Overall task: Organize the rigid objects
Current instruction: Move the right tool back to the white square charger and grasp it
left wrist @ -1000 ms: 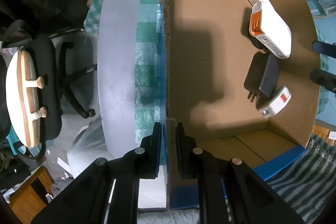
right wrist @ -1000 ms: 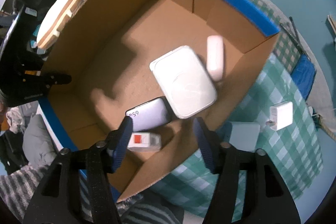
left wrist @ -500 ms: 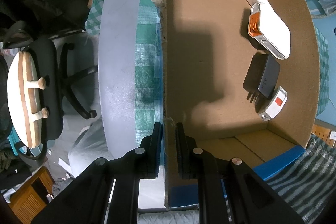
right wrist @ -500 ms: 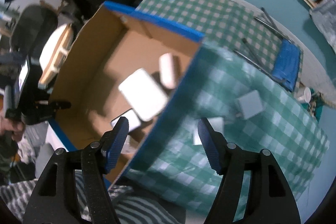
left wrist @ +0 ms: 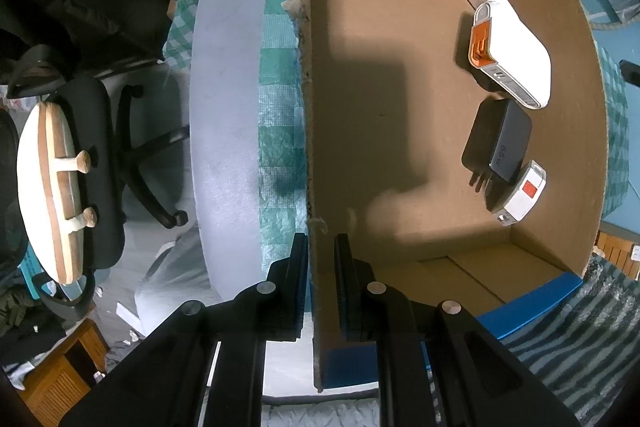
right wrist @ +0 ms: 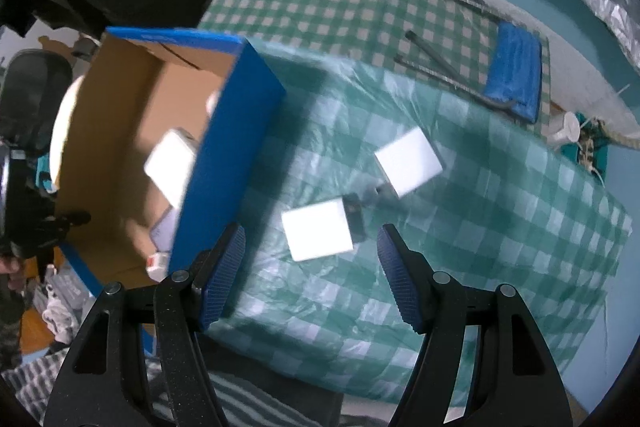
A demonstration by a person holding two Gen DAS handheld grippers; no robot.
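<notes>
left tongs [left wrist: 321, 251] pinching box [left wrist: 400, 107] wall | right tongs [right wrist: 310, 259] spreading over white charger [right wrist: 318, 235] | black charger [left wrist: 498, 143] reading "65w"

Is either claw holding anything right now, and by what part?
The left claw grips the box by its side wall's top edge, one finger inside and one outside. The right claw is open and empty above a white charger.

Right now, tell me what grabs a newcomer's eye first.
The open cardboard box, its near wall straddled by the left hand-held gripper, with chargers lying along its far side. Beside the box, two white blocks sit on the green checked tablecloth, ahead of the open right hand-held gripper.
</notes>
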